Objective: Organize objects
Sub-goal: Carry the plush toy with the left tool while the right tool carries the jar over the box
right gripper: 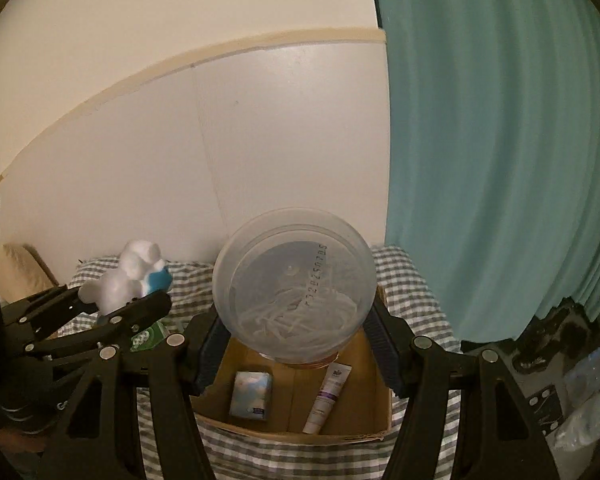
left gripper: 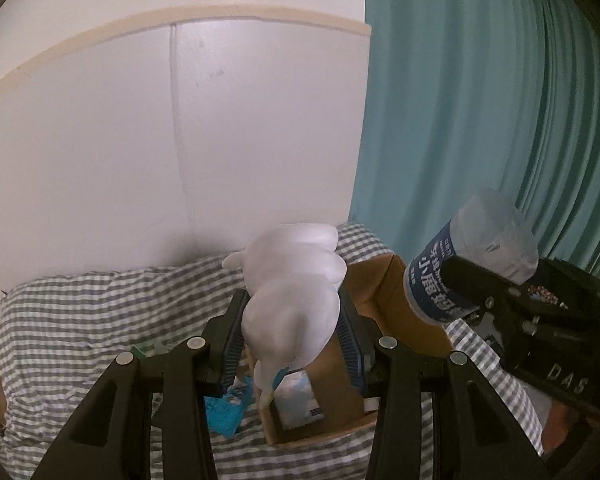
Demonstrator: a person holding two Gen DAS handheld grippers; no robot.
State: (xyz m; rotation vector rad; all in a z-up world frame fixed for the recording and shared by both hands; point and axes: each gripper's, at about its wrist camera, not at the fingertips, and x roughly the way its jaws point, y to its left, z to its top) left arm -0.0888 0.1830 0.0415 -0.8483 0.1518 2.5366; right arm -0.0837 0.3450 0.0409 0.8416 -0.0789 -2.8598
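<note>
A: What's hidden?
B: The clear jar pinched by the right hand-held gripper covers the cardboard box's far half; its blue label shows only from the left wrist.
A: The left?
B: The left hand-held gripper clamps a white plush toy, masking the box on the bed. Inside lie a tube and tissue pack.
</note>
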